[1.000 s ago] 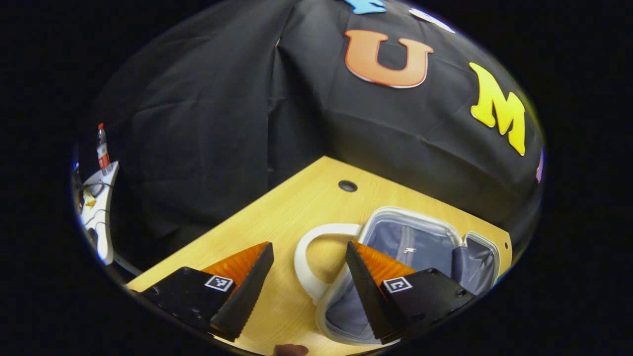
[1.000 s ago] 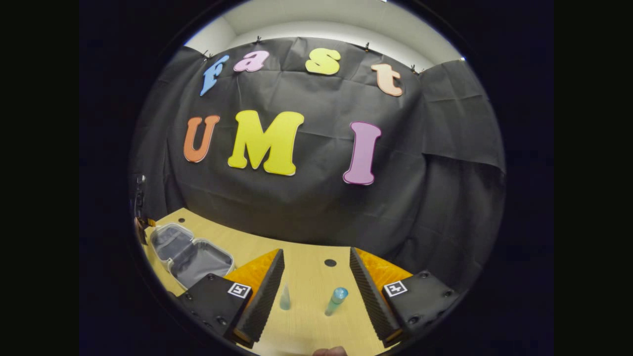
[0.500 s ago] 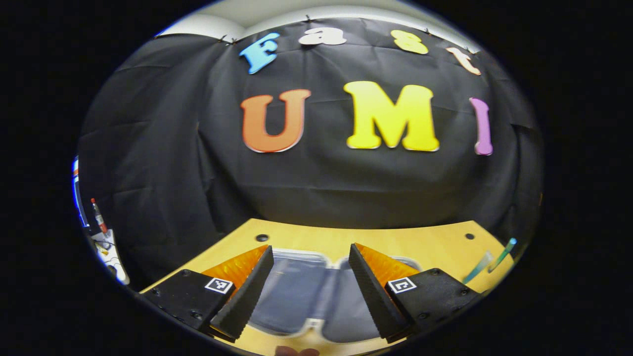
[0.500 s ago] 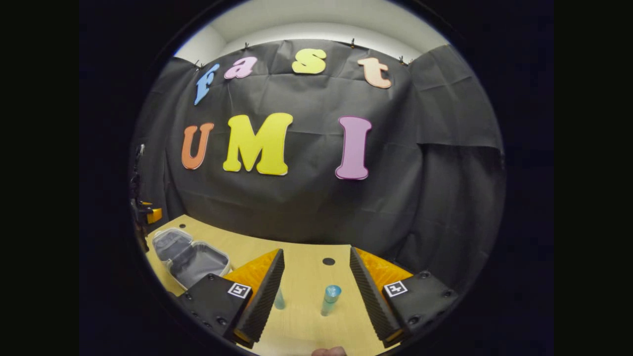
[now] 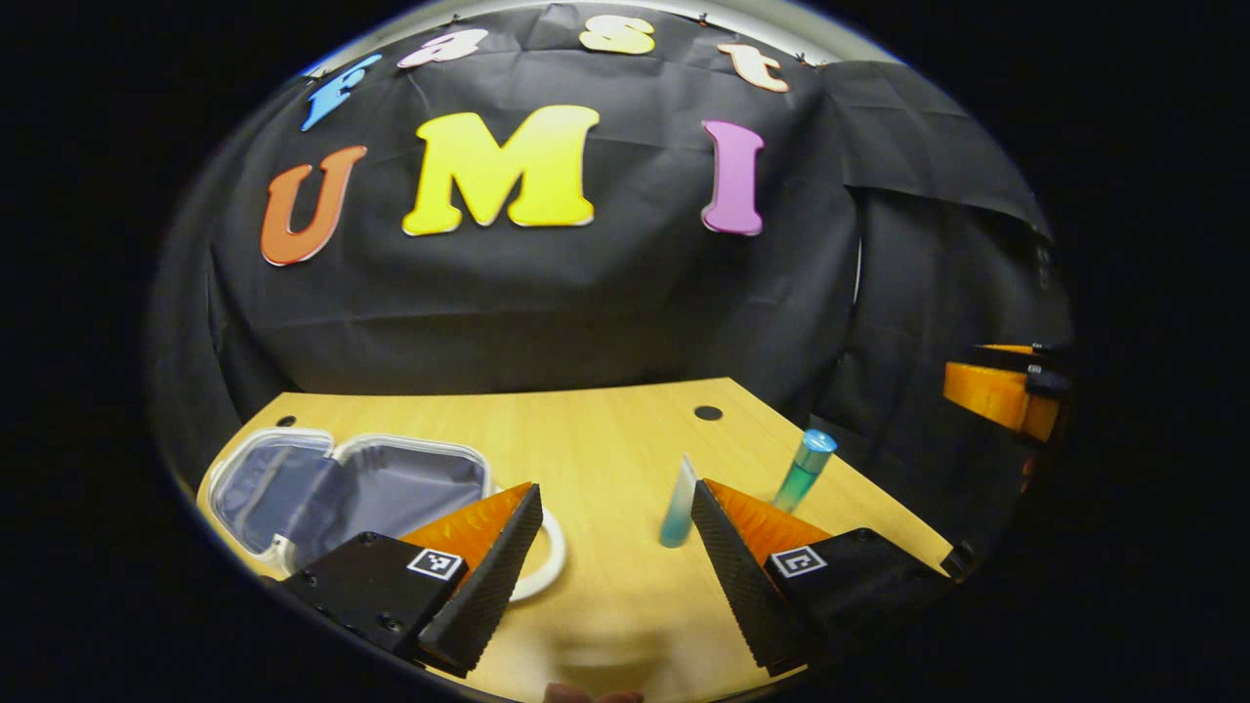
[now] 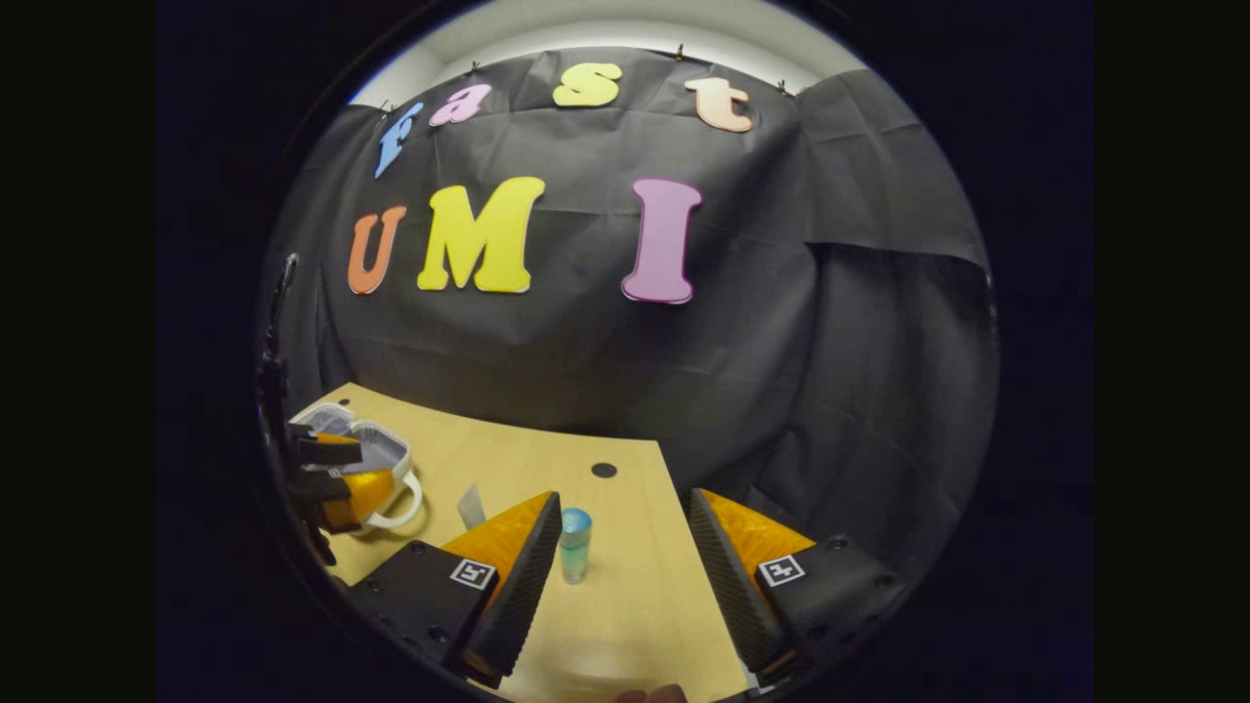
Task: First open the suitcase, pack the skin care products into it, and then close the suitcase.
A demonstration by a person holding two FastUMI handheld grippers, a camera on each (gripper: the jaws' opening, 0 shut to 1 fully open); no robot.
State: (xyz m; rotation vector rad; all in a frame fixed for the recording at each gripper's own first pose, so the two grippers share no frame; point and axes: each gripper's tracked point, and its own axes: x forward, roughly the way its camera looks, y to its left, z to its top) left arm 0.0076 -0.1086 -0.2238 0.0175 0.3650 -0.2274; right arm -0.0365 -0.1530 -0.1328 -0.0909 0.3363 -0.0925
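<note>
The suitcase [image 5: 352, 483] lies open near the table's [image 5: 586, 430] left edge; both the left gripper [image 5: 613, 557] and right gripper [image 6: 625, 576] gape empty near two upright tubes [image 5: 677, 503].

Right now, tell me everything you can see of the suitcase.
The suitcase lies open on the wooden table, its two shallow halves side by side, both lined with grey fabric and rimmed in pale plastic. Nothing shows inside yet. A white loop handle sticks out toward the left gripper. In the right gripper view it sits at the table's far left.
</note>
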